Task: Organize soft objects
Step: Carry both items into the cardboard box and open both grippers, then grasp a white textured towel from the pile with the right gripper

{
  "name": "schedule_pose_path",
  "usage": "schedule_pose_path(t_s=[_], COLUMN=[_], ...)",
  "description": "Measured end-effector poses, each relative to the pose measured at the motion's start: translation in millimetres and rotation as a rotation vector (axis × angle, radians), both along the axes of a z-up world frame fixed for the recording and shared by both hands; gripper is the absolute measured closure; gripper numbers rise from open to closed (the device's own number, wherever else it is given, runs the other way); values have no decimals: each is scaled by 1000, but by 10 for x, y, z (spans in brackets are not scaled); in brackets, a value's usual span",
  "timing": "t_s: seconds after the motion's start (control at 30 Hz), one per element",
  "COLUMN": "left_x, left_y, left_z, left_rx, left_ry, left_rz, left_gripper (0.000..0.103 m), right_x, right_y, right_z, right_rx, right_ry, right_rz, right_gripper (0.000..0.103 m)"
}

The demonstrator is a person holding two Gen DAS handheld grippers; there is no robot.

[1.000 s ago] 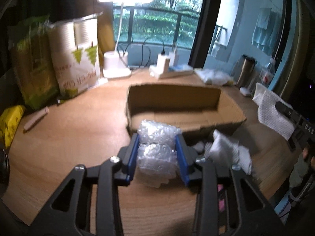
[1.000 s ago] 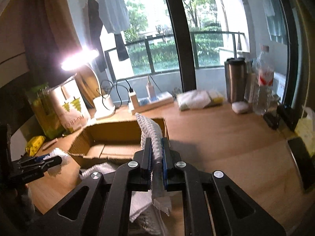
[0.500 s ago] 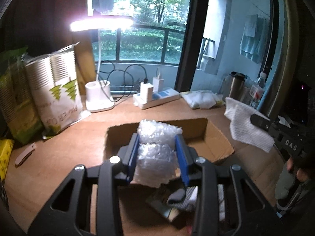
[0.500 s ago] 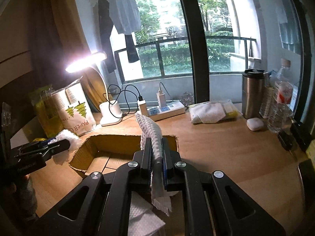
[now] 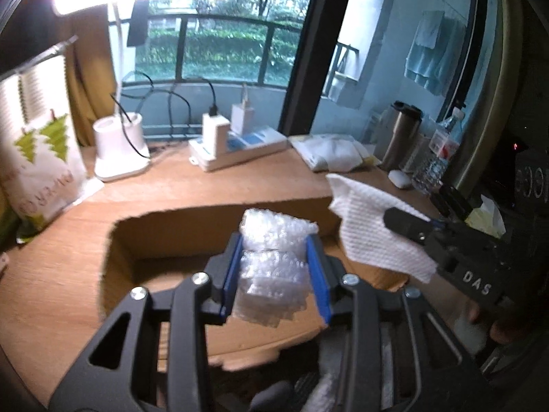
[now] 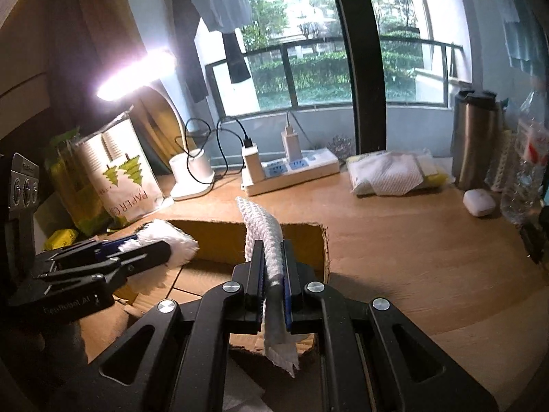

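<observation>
Crinkly bubble wrap [image 5: 274, 257] squeezed in left gripper [image 5: 274, 267]; right gripper [image 6: 273, 271] pinches white cloth [image 6: 262, 226].

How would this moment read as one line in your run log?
left claw: holds bubble wrap | right claw: holds cloth | both over box

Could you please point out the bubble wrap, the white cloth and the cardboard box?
bubble wrap [image 5: 274, 261]: left wrist view, middle of wad.
white cloth [image 6: 264, 230]: right wrist view, folded upper part.
cardboard box [image 5: 164, 237]: left wrist view, inner back wall.
</observation>
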State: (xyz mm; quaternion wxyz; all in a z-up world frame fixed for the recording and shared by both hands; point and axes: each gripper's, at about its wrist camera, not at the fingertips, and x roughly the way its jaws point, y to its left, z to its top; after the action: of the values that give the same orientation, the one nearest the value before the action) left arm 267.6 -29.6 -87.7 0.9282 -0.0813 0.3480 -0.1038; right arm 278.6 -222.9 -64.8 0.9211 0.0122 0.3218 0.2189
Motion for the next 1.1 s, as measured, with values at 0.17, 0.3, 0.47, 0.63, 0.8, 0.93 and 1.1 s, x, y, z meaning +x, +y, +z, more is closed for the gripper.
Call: schedule_pose_path(t_s=[0.17,0.3,0.47,0.63,0.8,0.93,1.1], left_x=[93,47,-89,-296,-511,-659,-825], left_y=[-68,-59,-21,23,59,94,155], left_z=[-97,-72,23,106,167,198,212], left_rx=[-8,-22,-23,-18,-19,-21,-26], left_ry=[46,43,18,-6,-25,-39,-48], left_rz=[-15,-14,-7,1,4,10,18], left_gripper=[32,27,27,27,27,27,27], right_x=[106,93,-26,-198,-407,-552,-708], right_y=[9,-13,-24,-14,9,23,43], right_z=[-99,-89,-21,56,128,172,190], right_rx=[-13,-7,-11,-16,-22,-27,-35], right_ry=[37,39,21,4,-14,-25,-32], right_rz=[-3,-11,-25,-29,-24,-26,-31], right_gripper=[79,63,63,63,63,63,62])
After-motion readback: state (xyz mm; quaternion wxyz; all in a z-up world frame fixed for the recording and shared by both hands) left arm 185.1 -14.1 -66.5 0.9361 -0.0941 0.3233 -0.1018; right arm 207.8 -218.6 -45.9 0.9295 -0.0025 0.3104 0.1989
